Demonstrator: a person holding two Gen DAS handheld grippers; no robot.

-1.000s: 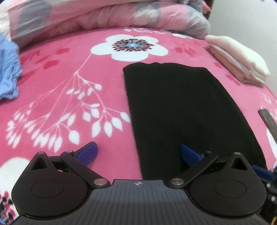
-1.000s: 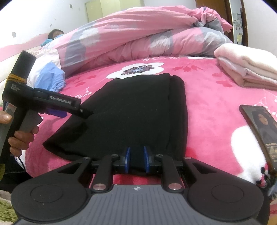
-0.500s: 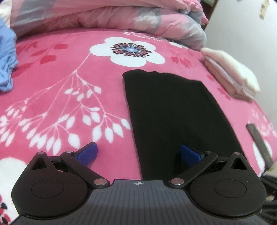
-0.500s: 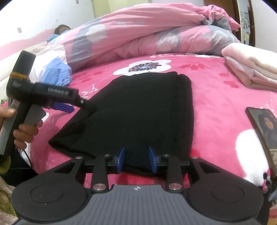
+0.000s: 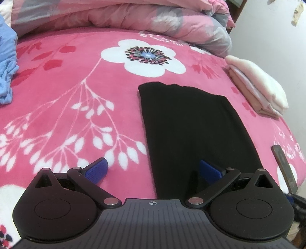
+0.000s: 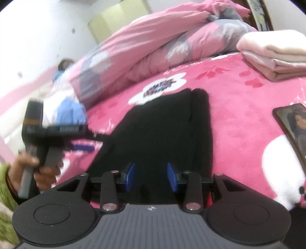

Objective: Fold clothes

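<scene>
Black lettered left gripper (image 6: 84, 147), illegibly blurred

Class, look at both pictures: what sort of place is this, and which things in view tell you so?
Most likely a bedroom in a home. The work is done on a bed with a pink flowered blanket, a bunched-up quilt lies at its far side, and folded clothes are stacked by a plain wall.

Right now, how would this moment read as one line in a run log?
stage: fold clothes | black garment: flat on bed | left hand-held gripper: open, empty | right hand-held gripper: jaws opening, off garment
</scene>
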